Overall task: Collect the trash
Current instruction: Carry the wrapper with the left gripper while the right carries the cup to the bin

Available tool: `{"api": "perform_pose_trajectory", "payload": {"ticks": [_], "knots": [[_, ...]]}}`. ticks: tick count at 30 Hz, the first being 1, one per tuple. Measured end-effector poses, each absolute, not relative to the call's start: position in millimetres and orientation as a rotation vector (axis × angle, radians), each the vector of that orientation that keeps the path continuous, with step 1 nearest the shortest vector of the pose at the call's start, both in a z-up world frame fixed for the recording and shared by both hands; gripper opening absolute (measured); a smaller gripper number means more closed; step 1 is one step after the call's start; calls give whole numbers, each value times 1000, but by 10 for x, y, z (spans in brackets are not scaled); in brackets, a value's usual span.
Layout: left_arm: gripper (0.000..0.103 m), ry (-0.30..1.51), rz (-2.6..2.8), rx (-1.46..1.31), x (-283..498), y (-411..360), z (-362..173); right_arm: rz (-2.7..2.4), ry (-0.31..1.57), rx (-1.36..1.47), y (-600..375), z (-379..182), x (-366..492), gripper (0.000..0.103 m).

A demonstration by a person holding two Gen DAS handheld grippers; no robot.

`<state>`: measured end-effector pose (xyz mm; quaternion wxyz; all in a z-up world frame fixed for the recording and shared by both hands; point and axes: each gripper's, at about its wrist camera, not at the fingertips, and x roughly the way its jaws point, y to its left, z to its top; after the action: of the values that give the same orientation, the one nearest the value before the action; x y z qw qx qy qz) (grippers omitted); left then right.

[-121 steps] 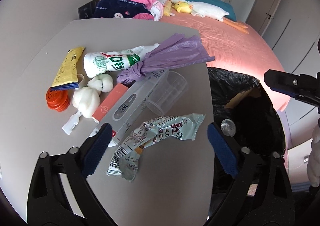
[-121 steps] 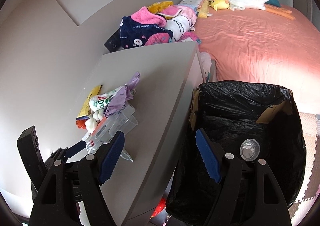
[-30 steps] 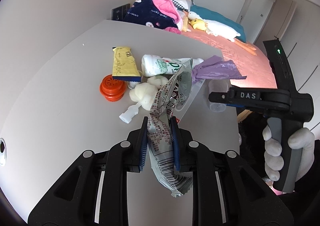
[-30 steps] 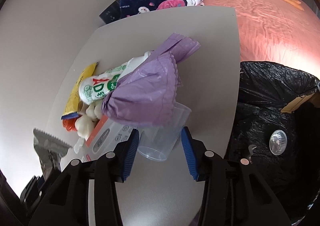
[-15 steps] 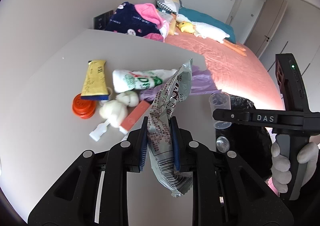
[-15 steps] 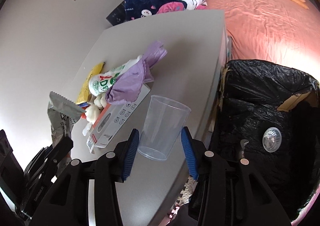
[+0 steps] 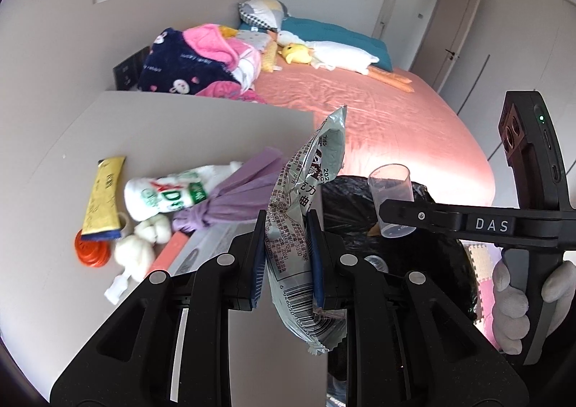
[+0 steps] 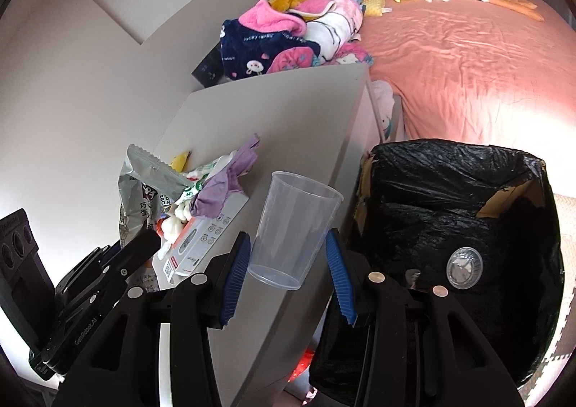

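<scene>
My left gripper [image 7: 286, 256] is shut on a silver snack wrapper [image 7: 306, 212] and holds it upright above the table's right edge, beside the black-lined trash bin [image 7: 424, 252]. The wrapper also shows in the right wrist view [image 8: 144, 187]. My right gripper [image 8: 288, 270] is shut on a clear plastic cup [image 8: 293, 227], held upright over the gap between the table edge and the bin [image 8: 464, 227]. The cup also shows in the left wrist view [image 7: 392, 198]. A round clear lid [image 8: 464, 266] lies inside the bin.
On the grey table [image 7: 180, 126] lie a purple bag [image 7: 237, 198], a white-green tube [image 7: 165, 194], a yellow sachet [image 7: 102, 198], an orange cap [image 7: 91, 252], white cotton wads [image 7: 140, 245] and a long box [image 8: 201, 241]. A pink bed [image 8: 468, 58] is behind.
Both grippers have moved right toward the bin, carrying the wrapper and the cup. The cup now hangs past the table edge, next to the bin's rim.
</scene>
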<state>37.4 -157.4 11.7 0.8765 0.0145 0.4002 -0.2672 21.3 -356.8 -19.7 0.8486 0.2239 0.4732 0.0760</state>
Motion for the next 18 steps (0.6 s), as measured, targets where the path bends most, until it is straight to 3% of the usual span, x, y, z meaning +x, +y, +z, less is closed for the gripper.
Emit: {"api": "perform_pose_trajectory", "payload": {"ticks": [10, 14, 17, 18], "knots": [[21, 822, -651, 82, 408, -2105, 190, 100, 935, 506, -4011, -73, 80, 45], [21, 817, -695, 98, 405, -2328, 205, 76, 916, 514, -4179, -43, 21, 25], [21, 828, -734, 102, 403, -2485, 198, 54, 905, 528, -4317, -26, -33, 25], [26, 848, -762, 100, 413, -2545, 180, 42, 894, 537, -4380, -11, -65, 25]]}}
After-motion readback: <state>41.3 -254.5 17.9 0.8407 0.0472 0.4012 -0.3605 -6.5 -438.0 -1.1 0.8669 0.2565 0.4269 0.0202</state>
